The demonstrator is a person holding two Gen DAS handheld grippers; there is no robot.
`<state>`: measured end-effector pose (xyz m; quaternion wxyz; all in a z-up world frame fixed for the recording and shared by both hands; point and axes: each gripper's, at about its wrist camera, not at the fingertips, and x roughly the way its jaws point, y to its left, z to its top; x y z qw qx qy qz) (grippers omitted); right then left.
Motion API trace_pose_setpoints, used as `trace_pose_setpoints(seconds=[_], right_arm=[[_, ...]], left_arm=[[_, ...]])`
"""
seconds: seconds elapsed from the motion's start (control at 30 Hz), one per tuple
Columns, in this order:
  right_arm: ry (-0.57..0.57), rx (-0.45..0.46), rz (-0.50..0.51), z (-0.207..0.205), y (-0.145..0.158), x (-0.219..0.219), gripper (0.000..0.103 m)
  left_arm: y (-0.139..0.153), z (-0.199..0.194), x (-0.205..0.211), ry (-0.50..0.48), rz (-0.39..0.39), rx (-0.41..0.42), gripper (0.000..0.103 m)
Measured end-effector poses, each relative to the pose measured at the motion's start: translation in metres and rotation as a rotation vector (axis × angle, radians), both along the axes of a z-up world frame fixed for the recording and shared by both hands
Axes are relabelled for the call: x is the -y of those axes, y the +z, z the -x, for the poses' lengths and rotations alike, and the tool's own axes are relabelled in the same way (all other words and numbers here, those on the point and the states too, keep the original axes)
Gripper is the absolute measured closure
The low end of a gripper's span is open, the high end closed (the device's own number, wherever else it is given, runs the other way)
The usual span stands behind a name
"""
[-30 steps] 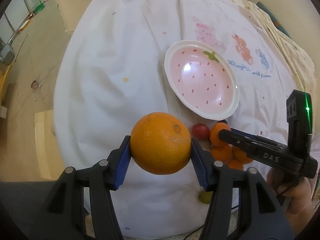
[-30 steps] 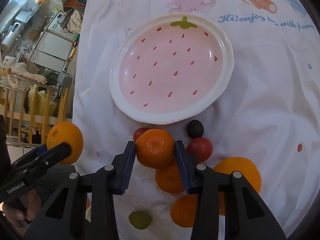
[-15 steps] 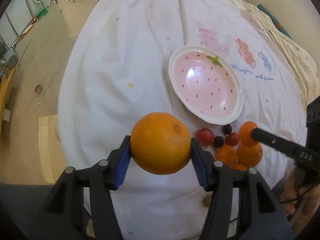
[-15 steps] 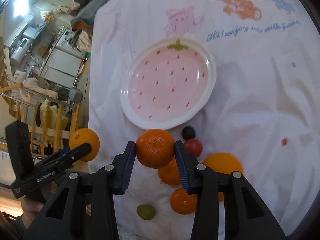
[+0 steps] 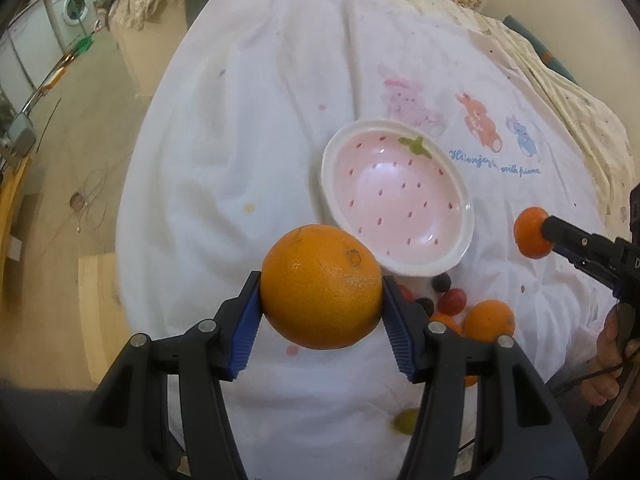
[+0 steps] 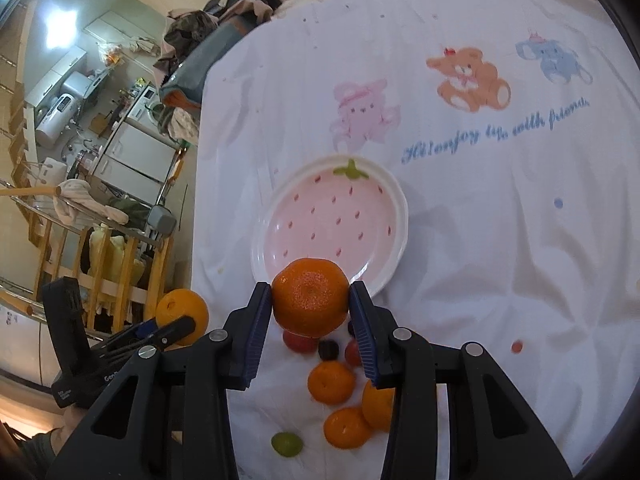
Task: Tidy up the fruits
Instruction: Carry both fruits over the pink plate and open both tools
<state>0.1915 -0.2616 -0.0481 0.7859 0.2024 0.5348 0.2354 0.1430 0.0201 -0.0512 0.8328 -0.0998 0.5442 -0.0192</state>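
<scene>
My left gripper (image 5: 320, 288) is shut on a large orange (image 5: 322, 286) and holds it above the white cloth, near the front left of the pink strawberry plate (image 5: 400, 196). My right gripper (image 6: 310, 298) is shut on a small mandarin (image 6: 310, 296), held high above the near rim of the plate (image 6: 332, 224). The mandarin also shows in the left wrist view (image 5: 532, 232), and the orange in the right wrist view (image 6: 182, 316). The plate holds nothing.
Loose fruit lies on the cloth in front of the plate: several mandarins (image 6: 331, 382), red cherry tomatoes (image 6: 298, 340), a dark grape (image 6: 328, 350) and a green grape (image 6: 286, 443). The table's left edge drops to the floor (image 5: 60, 152). A wooden rack (image 6: 80, 248) stands at left.
Both grippers have risen and pulled back with their fruit. The mandarin has left the pile and now hangs high above the cloth, and the plate looks smaller in both views.
</scene>
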Motion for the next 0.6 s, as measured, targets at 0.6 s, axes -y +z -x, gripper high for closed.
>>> trace_pose_setpoints(seconds=[0.6], right_arm=[[0.007, 0.024, 0.007, -0.066, -0.009, -0.005, 0.061]], left_arm=[[-0.001, -0.09, 0.029, -0.074, -0.038, 0.018, 0.05]])
